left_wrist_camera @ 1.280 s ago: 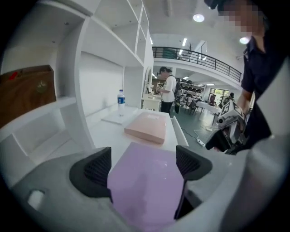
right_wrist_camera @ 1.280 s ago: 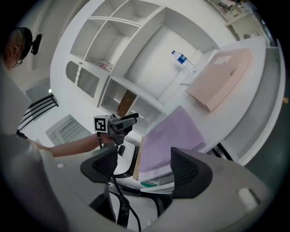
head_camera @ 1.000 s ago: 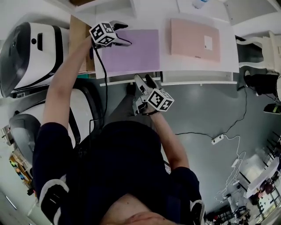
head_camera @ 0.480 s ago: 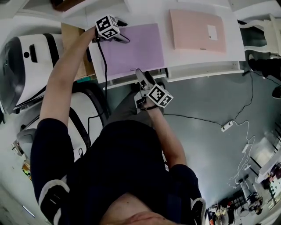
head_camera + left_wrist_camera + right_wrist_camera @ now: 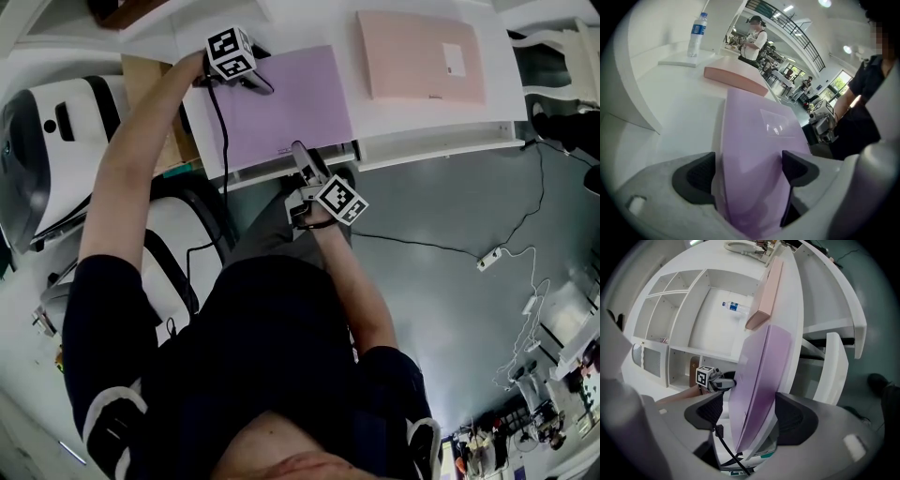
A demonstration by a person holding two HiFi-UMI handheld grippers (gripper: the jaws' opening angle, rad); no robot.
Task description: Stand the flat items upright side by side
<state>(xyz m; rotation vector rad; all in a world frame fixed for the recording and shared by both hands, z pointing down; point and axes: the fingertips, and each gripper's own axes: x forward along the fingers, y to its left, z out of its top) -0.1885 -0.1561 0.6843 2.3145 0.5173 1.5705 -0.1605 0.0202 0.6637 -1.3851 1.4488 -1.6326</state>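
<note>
Flat lilac plastic folder (image 5: pixel 286 103) lies face-down-flat on the white table (image 5: pixel 422 127), not upright. Near edge sits at the table's front edge.

Left gripper (image 5: pixel 255 81) is at the folder's far left corner. In the left gripper view both dark pads (image 5: pixel 696 176) sit against the folder, so it is clamped on that corner.

Right gripper (image 5: pixel 314 161) comes in from the front, at the folder's near edge. Its jaws are closing with the folder edge between them. The table lip looks to be in there too, and a slim gap shows at one pad, so no grip there.

Flat pink box with a white label (image 5: pixel 422 56) lies flat to the right of the folder, apart from it. Clear water bottle with a blue label (image 5: pixel 695 35) stands upright beyond the box.
</note>
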